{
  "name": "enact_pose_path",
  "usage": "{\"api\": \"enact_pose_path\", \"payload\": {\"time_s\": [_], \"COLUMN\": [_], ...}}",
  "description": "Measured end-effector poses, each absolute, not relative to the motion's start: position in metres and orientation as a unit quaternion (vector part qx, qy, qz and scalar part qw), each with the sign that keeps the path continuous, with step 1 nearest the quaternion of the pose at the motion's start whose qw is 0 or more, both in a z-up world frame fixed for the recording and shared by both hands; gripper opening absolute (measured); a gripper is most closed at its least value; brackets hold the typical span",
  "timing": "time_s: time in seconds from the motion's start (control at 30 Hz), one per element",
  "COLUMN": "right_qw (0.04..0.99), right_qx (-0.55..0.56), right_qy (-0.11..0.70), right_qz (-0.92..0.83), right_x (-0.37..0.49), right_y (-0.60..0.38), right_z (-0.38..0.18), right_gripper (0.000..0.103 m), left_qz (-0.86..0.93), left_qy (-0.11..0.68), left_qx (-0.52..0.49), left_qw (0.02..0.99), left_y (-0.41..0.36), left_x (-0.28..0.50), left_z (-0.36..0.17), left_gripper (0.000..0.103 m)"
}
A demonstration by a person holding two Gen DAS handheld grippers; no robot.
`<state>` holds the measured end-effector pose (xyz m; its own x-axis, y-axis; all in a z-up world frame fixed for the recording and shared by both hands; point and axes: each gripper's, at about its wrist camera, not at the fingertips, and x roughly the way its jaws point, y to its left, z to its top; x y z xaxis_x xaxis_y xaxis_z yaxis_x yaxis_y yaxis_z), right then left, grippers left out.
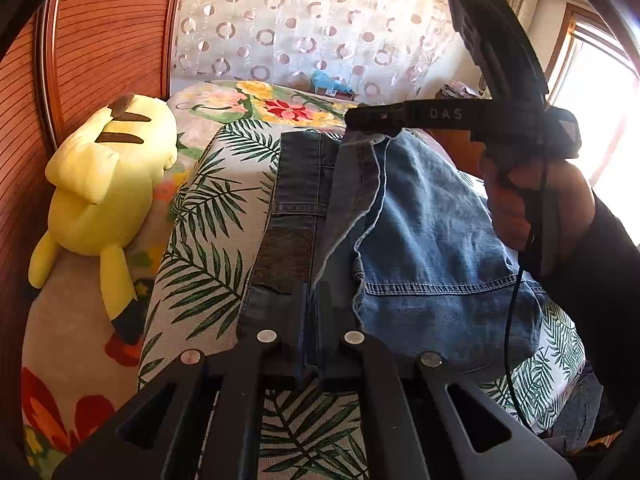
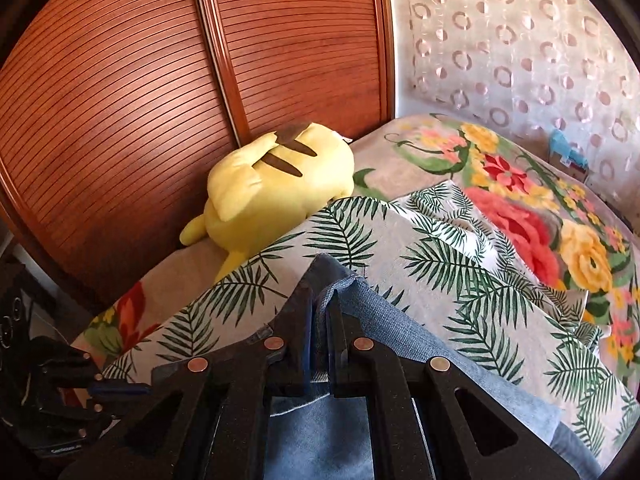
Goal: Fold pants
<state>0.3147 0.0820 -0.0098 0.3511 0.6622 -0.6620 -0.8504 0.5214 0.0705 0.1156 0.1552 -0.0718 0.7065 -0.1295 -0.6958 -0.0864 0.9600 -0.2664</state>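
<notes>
Blue denim pants (image 1: 420, 240) lie on a palm-leaf cloth (image 1: 200, 240) on the bed, one layer lifted over another. My left gripper (image 1: 314, 292) is shut on the near edge of the pants. My right gripper (image 1: 360, 120), seen across in the left wrist view, is shut on the far edge of the denim and holds it up. In the right wrist view my right gripper (image 2: 320, 300) pinches a fold of the pants (image 2: 360, 300) between its jaws, above the leaf cloth (image 2: 440, 260).
A yellow plush toy (image 1: 108, 184) lies left of the cloth against a wooden slatted door (image 1: 100, 40); it also shows in the right wrist view (image 2: 272, 188). A floral blanket (image 2: 540, 220) covers the bed. A curtain (image 1: 300, 20) hangs behind.
</notes>
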Motion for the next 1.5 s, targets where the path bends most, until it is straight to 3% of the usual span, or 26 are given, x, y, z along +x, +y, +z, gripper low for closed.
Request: {"api": "enact_pose_path", "payload": {"time_s": [0.03,0.1,0.13,0.2,0.23,0.3,0.57,0.9,0.93,0.97,1.0,1.1,1.33,1.5], "right_qw": [0.808,0.808,0.808,0.813,0.816,0.818,0.844,0.871,0.872,0.873,0.873,0.878,0.892,0.901], "right_qx": [-0.143,-0.142,-0.142,-0.137,-0.132,-0.12,-0.113,-0.107,-0.098,-0.09,-0.082,-0.061,-0.025,-0.021], "right_qy": [0.327,0.331,0.331,0.324,0.317,0.309,0.29,0.336,0.341,0.344,0.347,0.349,0.34,0.33], "right_qz": [0.469,0.466,0.466,0.465,0.464,0.47,0.436,0.343,0.338,0.335,0.332,0.322,0.298,0.281], "right_x": [0.315,0.314,0.314,0.313,0.313,0.312,0.29,0.24,0.233,0.229,0.225,0.214,0.185,0.16], "right_y": [0.082,0.081,0.08,0.076,0.072,0.064,-0.003,-0.117,-0.127,-0.134,-0.14,-0.157,-0.199,-0.216], "right_z": [-0.01,-0.011,-0.01,-0.007,-0.004,0.0,-0.004,-0.064,-0.071,-0.075,-0.078,-0.084,-0.088,-0.094], "right_gripper": [0.008,0.021,0.026,0.046,0.049,0.058,0.059,0.059,0.059,0.059,0.059,0.059,0.059,0.059], "left_qz": [-0.014,-0.014,-0.012,-0.015,-0.017,-0.019,-0.023,-0.02,-0.022,-0.023,-0.018,-0.02,0.015,0.027], "left_qy": [0.384,0.388,0.386,0.38,0.377,0.372,0.363,0.408,0.407,0.406,0.403,0.382,0.336,0.346], "left_qx": [-0.143,-0.139,-0.137,-0.136,-0.137,-0.137,-0.128,-0.115,-0.114,-0.111,-0.102,-0.099,-0.109,-0.093], "left_qw": [0.912,0.911,0.912,0.915,0.916,0.918,0.923,0.906,0.906,0.907,0.909,0.919,0.935,0.933], "left_y": [0.156,0.155,0.154,0.153,0.153,0.151,0.147,0.138,0.137,0.136,0.135,0.136,0.154,0.147], "left_x": [0.117,0.119,0.12,0.121,0.122,0.122,0.128,0.145,0.144,0.143,0.142,0.132,0.102,0.099], "left_z": [-0.072,-0.071,-0.07,-0.067,-0.066,-0.064,-0.068,-0.103,-0.103,-0.102,-0.1,-0.088,-0.068,-0.075], "left_gripper": [0.004,0.008,0.019,0.033,0.041,0.043,0.04,0.035,0.024,0.022,0.013,0.007,0.007,0.027]}}
